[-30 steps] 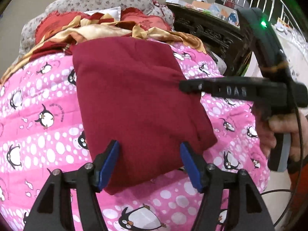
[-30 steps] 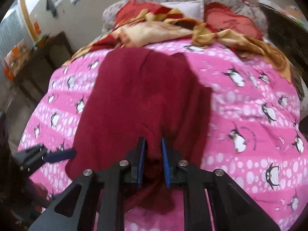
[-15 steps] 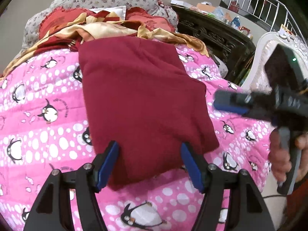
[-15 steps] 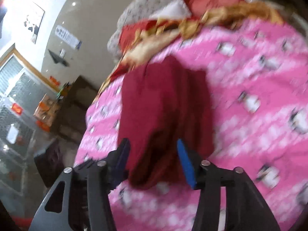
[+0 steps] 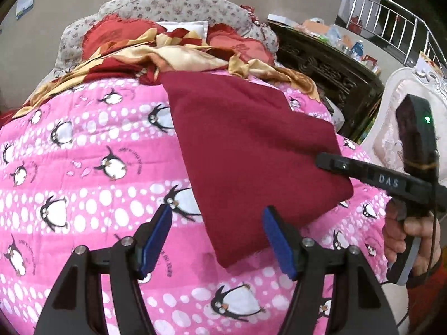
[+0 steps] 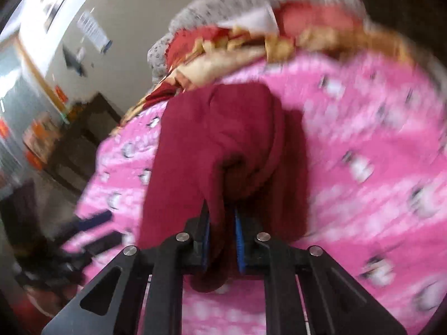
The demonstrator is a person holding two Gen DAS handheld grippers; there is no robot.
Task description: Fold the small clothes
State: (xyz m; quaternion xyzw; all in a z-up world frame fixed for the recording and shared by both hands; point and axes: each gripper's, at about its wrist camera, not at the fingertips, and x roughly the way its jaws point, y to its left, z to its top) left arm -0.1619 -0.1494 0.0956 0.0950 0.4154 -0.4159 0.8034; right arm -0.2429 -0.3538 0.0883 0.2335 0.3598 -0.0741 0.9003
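White letters "DAS" on the black finger of the right hand-held gripper (image 5: 324,162)

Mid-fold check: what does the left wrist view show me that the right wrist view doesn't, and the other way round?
Only the left wrist view: the left tool open over the pink quilt, nothing between its pads; the hand holding the right tool; a dark carved cabinet; a metal railing.

Only the right wrist view, which is blurred: the right tool closing on a bunched fold of the maroon garment, which sits between its pads; papers on the wall.

Both: the garment lying on the penguin quilt, with the red and gold bedding behind.
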